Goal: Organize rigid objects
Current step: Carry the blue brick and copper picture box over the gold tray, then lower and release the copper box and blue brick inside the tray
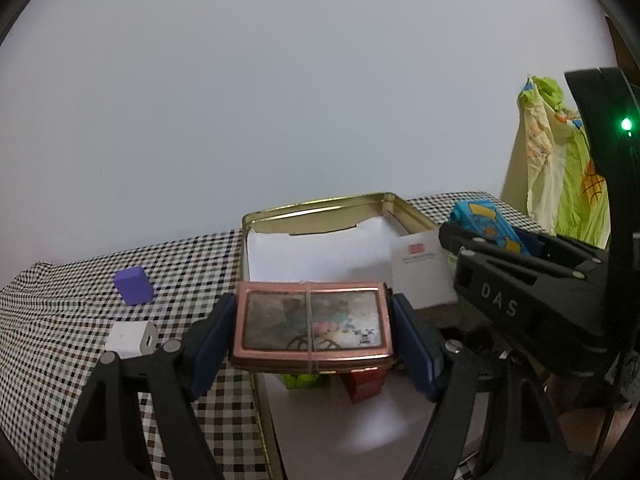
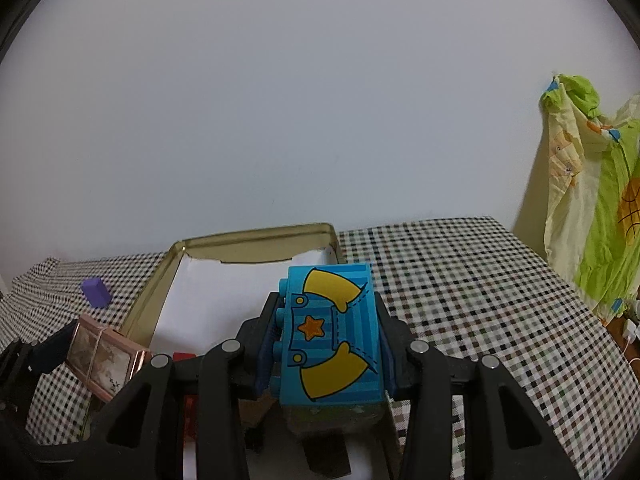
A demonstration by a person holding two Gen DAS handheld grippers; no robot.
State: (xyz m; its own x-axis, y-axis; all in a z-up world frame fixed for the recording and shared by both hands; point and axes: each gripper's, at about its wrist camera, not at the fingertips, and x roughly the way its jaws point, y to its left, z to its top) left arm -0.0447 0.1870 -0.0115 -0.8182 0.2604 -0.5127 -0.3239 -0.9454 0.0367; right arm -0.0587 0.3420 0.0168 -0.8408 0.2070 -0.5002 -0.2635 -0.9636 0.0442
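My left gripper is shut on a pink-framed rectangular case with a rubber band round it, held over the near edge of an open gold tin lined with white paper. A red block and a green block lie in the tin below the case. My right gripper is shut on a blue toy brick with yellow shapes and an orange star, held above the tin. The brick also shows in the left wrist view. The case shows in the right wrist view.
A purple block and a white charger cube lie on the checked tablecloth left of the tin. A white card leans at the tin's right. A green and yellow cloth hangs at the right.
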